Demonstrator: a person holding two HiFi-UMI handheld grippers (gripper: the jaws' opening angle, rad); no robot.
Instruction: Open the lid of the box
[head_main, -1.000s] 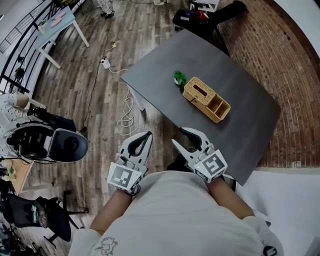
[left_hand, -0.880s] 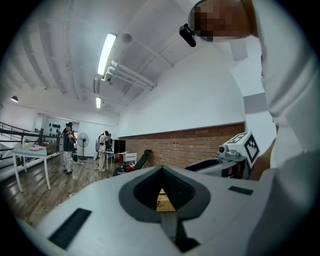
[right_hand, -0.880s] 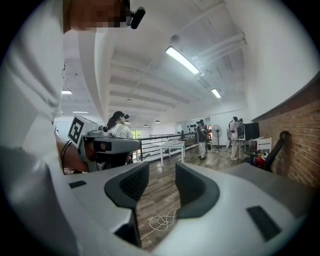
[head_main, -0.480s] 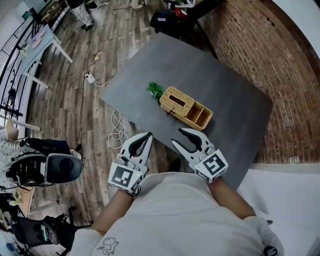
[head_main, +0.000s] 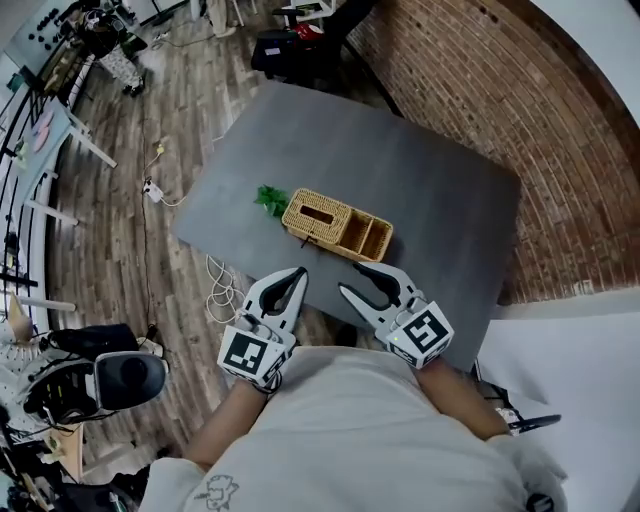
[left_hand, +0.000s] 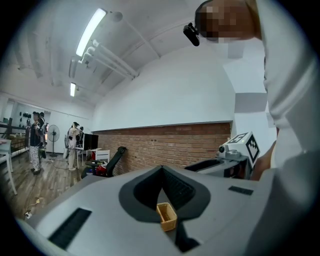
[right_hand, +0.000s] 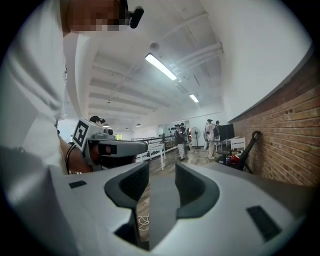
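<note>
A woven wicker box (head_main: 335, 226) lies on the grey table (head_main: 440, 200); its left part has a lid with a slot, its right part is an open compartment. Both grippers hover short of the table's near edge, apart from the box. My left gripper (head_main: 296, 273) is shut, tips together with nothing held; through the hollow behind its tips a bit of the box (left_hand: 166, 218) shows. My right gripper (head_main: 352, 279) stands open and empty, its jaws (right_hand: 162, 167) parted over floor and table edge.
A small green leafy thing (head_main: 270, 198) lies against the box's left end. A brick wall (head_main: 480, 70) runs behind the table. White cables (head_main: 222, 290) lie on the wood floor at the left. A dark chair (head_main: 300, 45) stands beyond the table's far end.
The head view has swung: table and box have slid down and left in the picture, closer to the grippers. Both grippers keep their place and jaw stance.
</note>
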